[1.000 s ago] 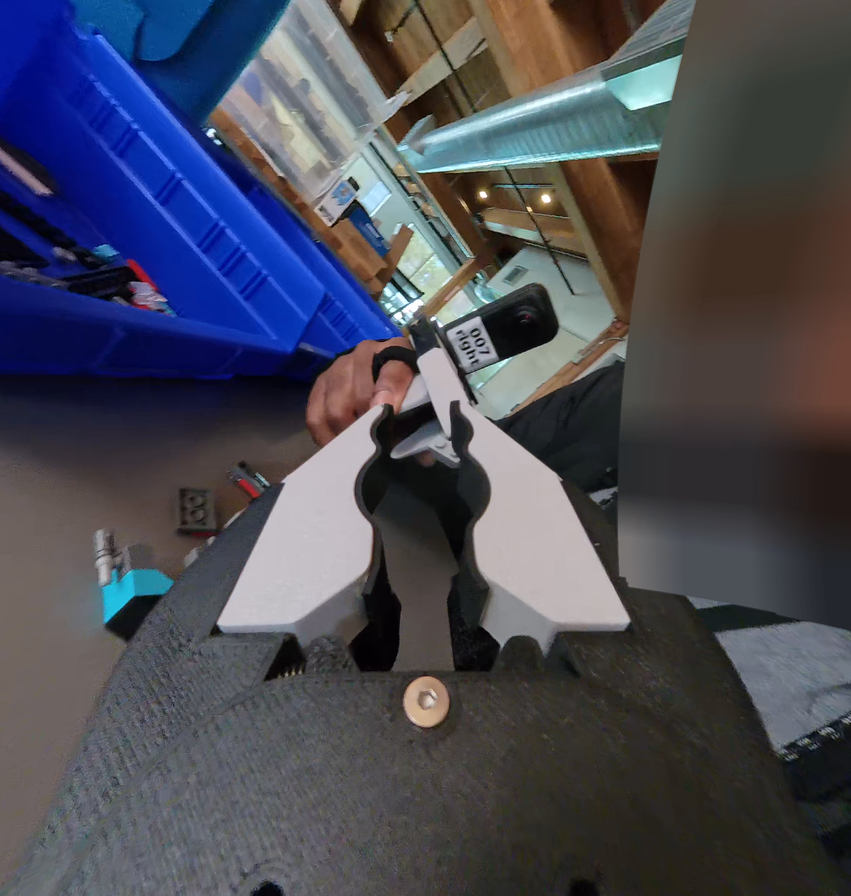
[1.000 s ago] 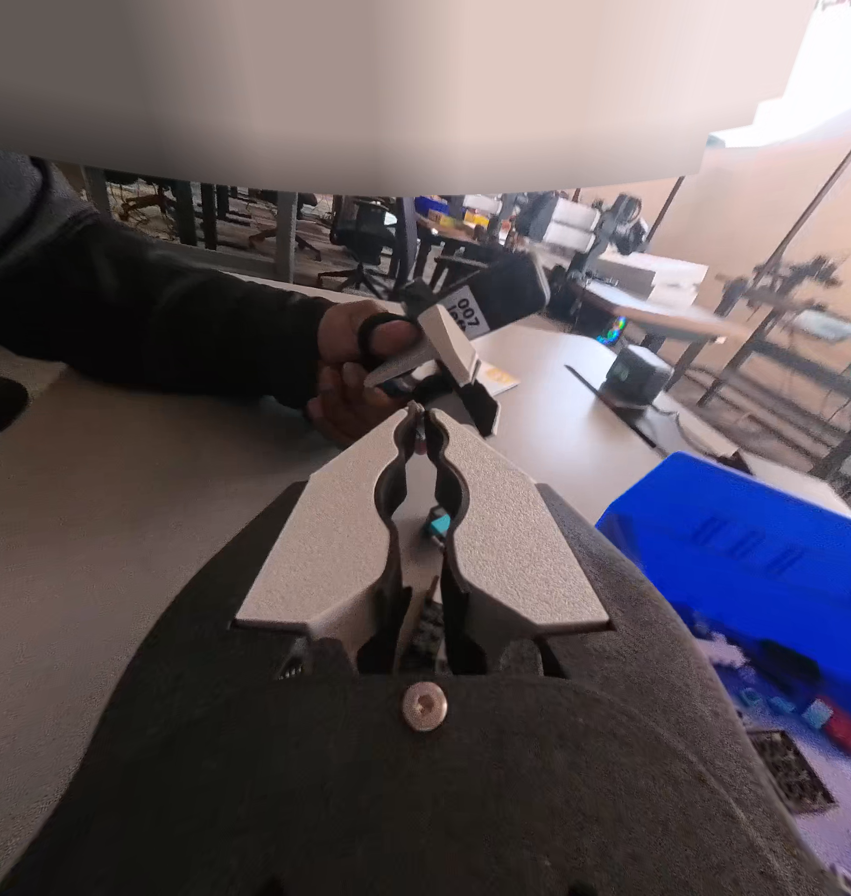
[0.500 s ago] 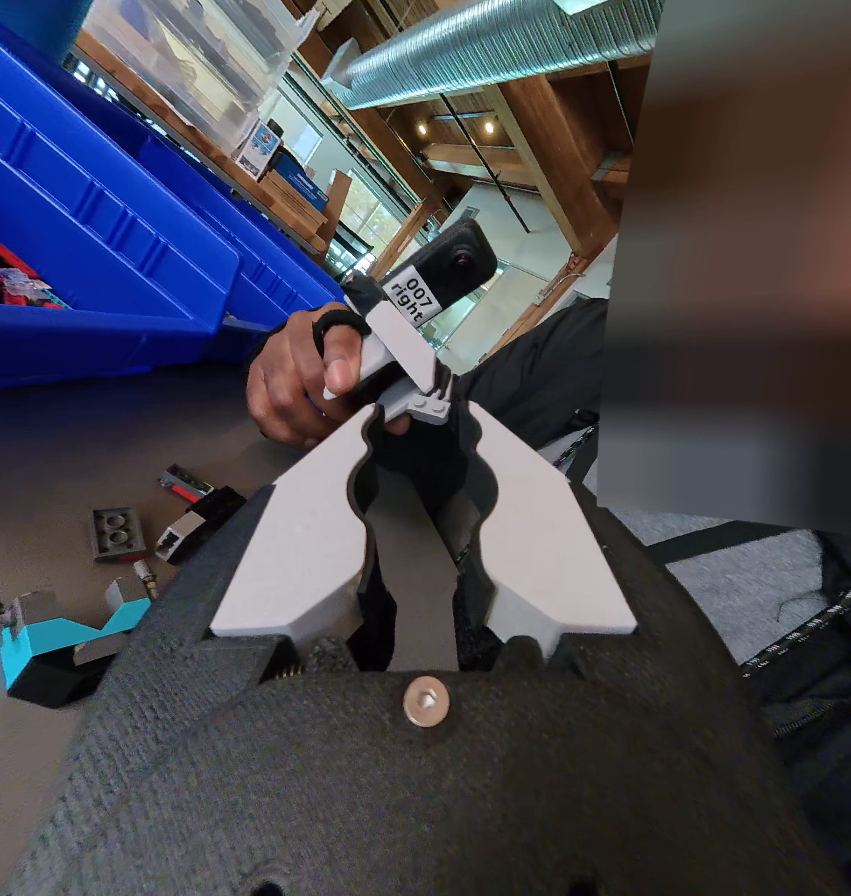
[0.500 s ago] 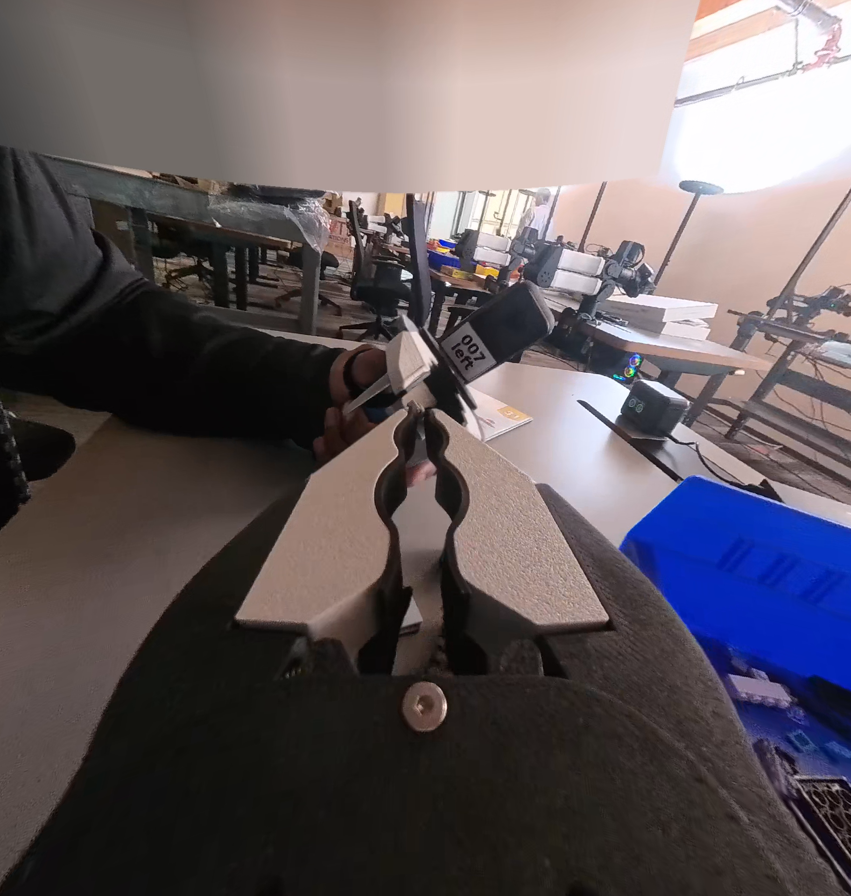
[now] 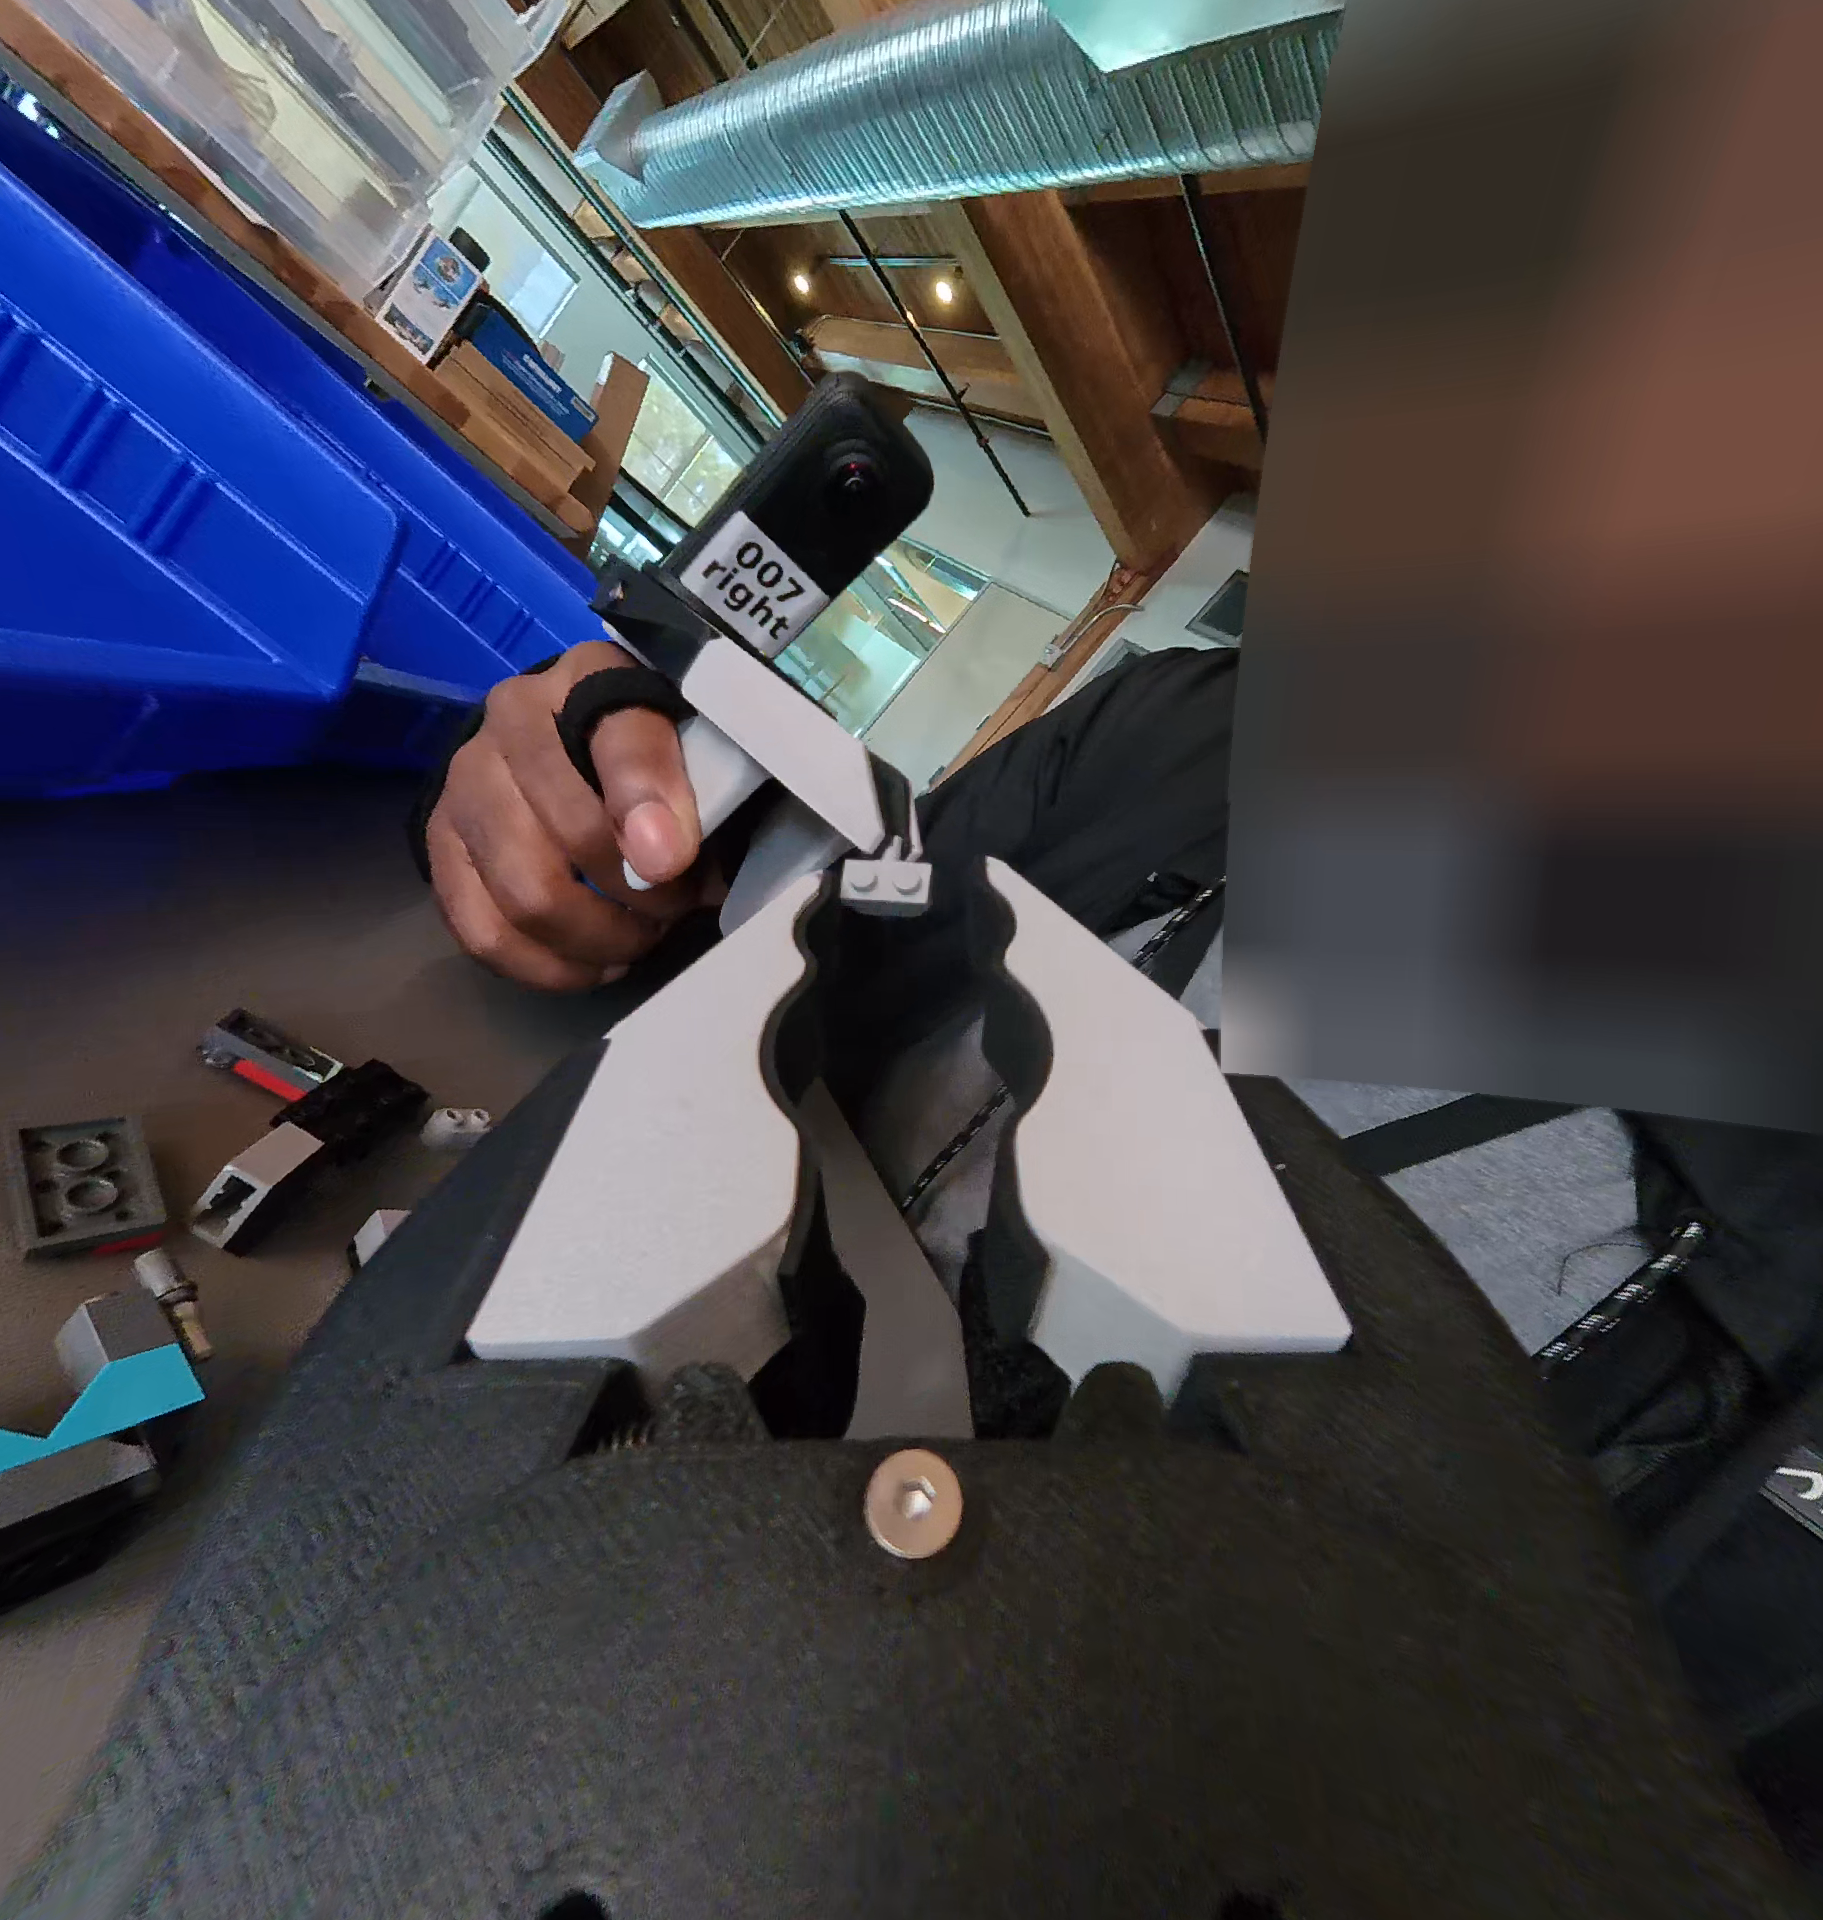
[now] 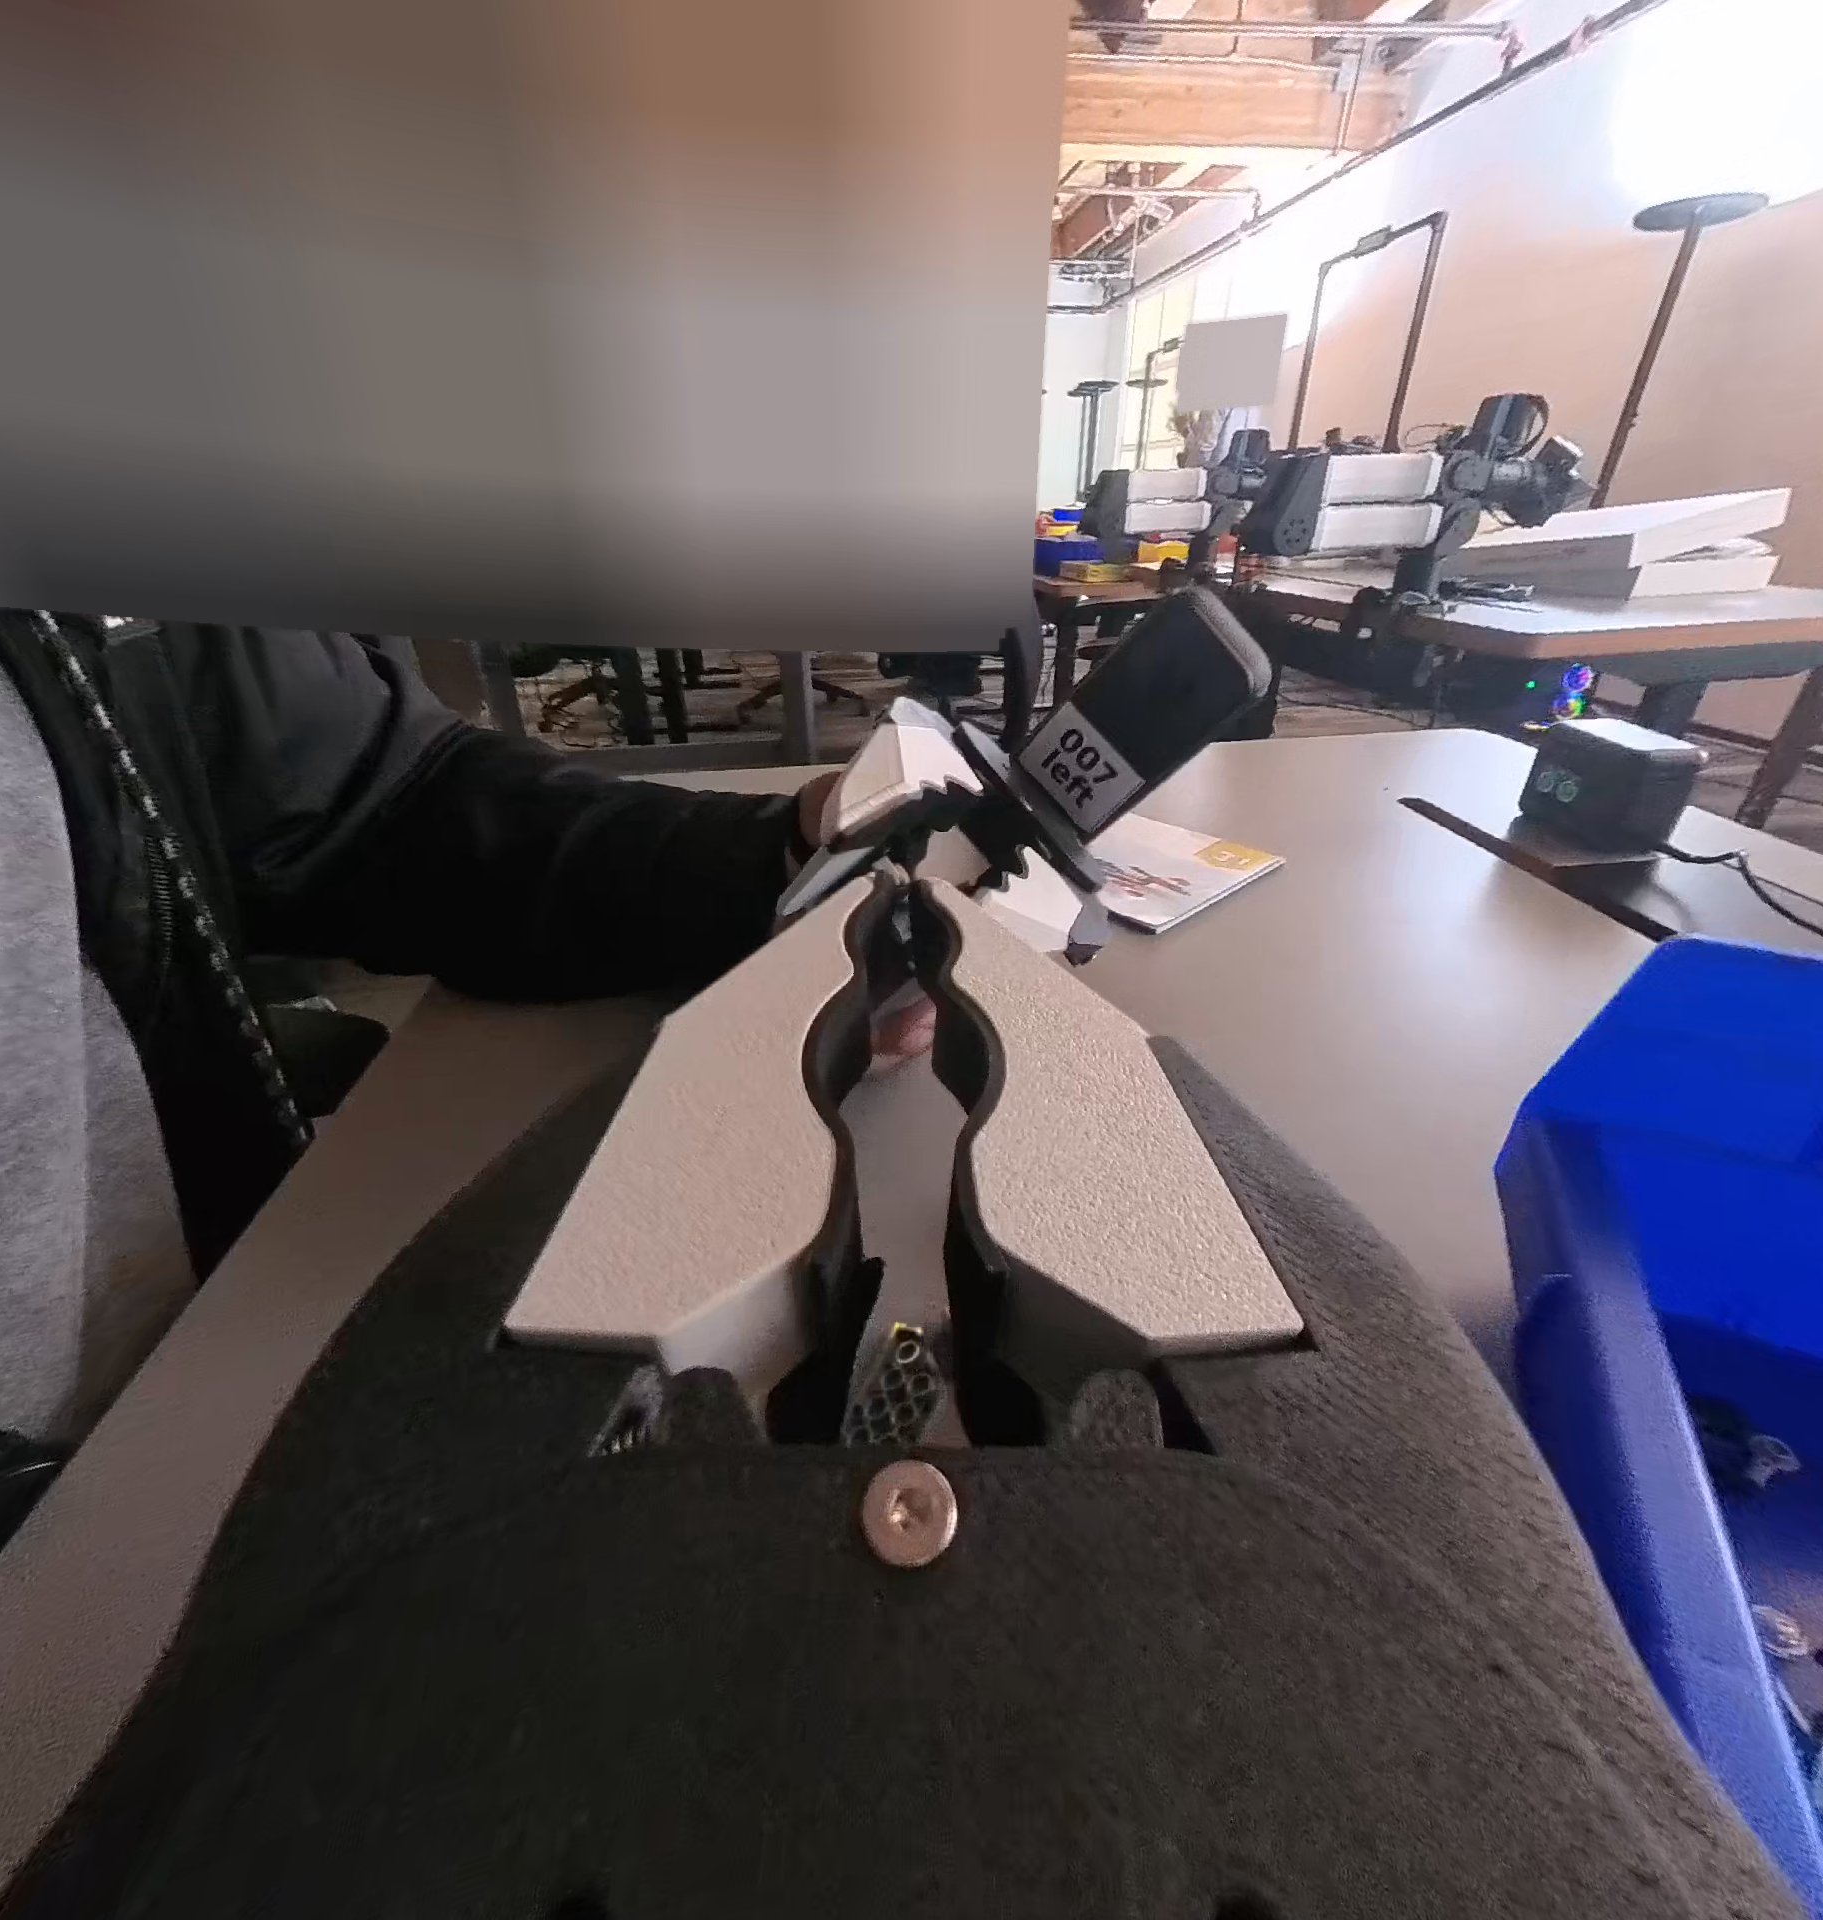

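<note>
Two grippers meet tip to tip. The right gripper [image 5: 891,842] pinches a small grey studded brick [image 5: 884,888], its long axis crosswise, directly ahead of the left gripper [image 5: 902,894], whose jaws stand wide (fingertips flanking the brick, contact unclear).

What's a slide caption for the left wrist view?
Open left gripper faces right gripper pinching a small grey brick.
</note>
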### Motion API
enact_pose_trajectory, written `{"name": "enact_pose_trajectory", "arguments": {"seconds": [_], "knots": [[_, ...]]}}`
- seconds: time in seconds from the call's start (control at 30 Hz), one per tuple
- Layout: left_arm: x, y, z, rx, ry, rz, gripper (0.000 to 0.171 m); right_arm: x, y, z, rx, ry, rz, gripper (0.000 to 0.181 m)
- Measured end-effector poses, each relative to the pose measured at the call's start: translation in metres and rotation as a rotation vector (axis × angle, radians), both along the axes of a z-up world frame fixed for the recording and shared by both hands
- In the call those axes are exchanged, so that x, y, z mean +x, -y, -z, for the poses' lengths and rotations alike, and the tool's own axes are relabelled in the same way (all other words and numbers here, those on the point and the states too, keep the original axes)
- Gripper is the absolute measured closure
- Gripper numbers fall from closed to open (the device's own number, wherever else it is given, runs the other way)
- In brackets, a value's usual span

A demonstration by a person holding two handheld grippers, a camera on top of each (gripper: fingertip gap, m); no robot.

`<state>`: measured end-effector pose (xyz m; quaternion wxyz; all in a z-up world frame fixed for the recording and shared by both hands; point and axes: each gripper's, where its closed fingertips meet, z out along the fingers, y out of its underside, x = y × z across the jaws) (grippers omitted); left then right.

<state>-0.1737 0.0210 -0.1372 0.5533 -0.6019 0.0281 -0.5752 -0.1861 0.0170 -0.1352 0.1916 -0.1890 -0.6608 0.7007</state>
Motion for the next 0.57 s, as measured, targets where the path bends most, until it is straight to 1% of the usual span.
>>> {"name": "enact_pose_trajectory", "arguments": {"seconds": [0.17,0.33,0.5,0.57], "knots": [[-0.001,0.000,-0.001,0.001,0.032,0.010,0.154,0.001,0.001,-0.002,-0.057,0.072,-0.048,0.177],[-0.001,0.000,-0.005,0.009,0.076,0.020,0.154,0.001,0.001,-0.005,-0.114,0.119,-0.071,0.177],[-0.008,-0.004,-0.010,0.016,0.149,-0.015,0.154,-0.008,-0.003,-0.009,-0.172,0.150,-0.027,0.176],[-0.014,-0.006,-0.013,0.024,0.180,-0.042,0.155,-0.011,-0.006,-0.011,-0.181,0.139,0.007,0.169]]}}
